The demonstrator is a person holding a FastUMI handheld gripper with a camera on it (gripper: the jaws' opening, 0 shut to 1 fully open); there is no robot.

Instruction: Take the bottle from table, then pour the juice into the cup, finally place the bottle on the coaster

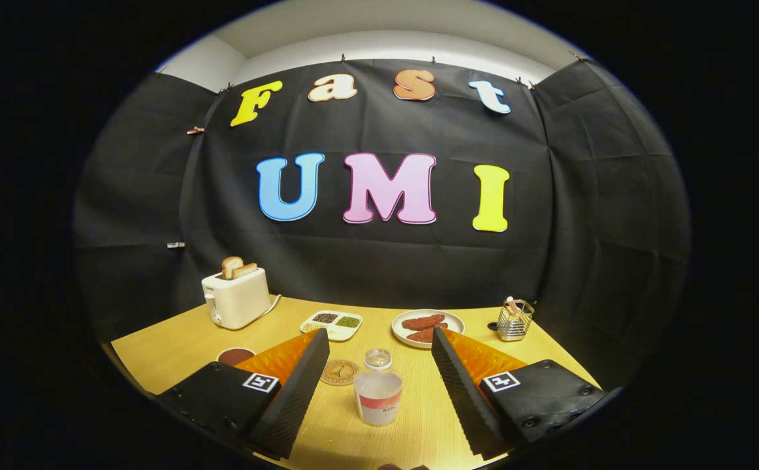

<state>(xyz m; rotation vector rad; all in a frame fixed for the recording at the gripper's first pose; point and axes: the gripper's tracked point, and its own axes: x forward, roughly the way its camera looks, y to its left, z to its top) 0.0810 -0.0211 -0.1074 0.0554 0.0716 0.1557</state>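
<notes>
Bottle first: a small clear plastic bottle (378,395) with a pale label and a red band stands upright on the light wooden surface (170,356), between the two fingers of the claw (377,344) and a little nearer than their tips. The claw is spread wide, with neither finger touching the bottle, so nothing is gripped yet.

Just beyond the bottle, seemingly touching its far rim, sits a small clear glass cup (377,358). A round tan coaster (339,371) lies flat just beside the left finger's tip.

The risks, as I judge them:
- The bottle looks light and open-topped, so a fast or off-centre squeeze could tip it or slop juice out.
- Pushing forward to seat the grip could shove the bottle into the cup and knock the cup over.
- If the fingers close high on the thin wall, it may buckle and slip.
- The left finger sits close over the coaster and could drag it as it closes.

Farther back stand a white toaster (236,298) with bread, a white divided dish (332,324), a white plate of reddish food (428,326) and a wire holder (514,320), well clear of the work.
</notes>
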